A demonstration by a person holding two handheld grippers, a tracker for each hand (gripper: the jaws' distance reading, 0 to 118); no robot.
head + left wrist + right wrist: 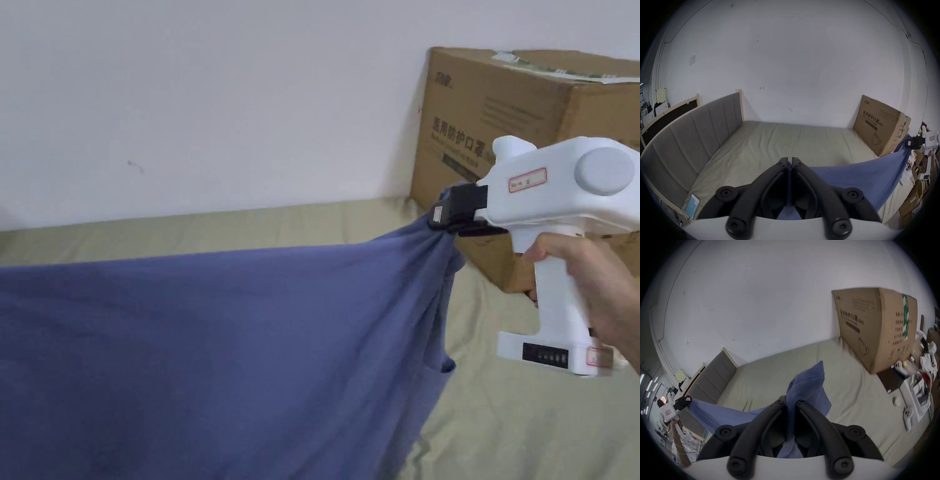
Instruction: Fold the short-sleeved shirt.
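A blue short-sleeved shirt [206, 350] hangs stretched in the air above the bed, its upper edge taut between both grippers. My right gripper [440, 219] is shut on one corner of the shirt at the right of the head view, held by a hand [594, 281]. In the right gripper view the shirt [808, 394] bunches up between the closed jaws of the right gripper [790, 401]. In the left gripper view my left gripper [789, 158] is shut on a thin edge of the shirt [859, 178], which runs off to the right gripper [907, 143].
A large cardboard box [500, 125] stands on the beige bed [512, 425] against the white wall at the right. A grey padded headboard [688, 138] bounds the bed's left end. A phone [692, 206] lies near it. Clutter and boxes [919, 386] sit beyond the bed's right side.
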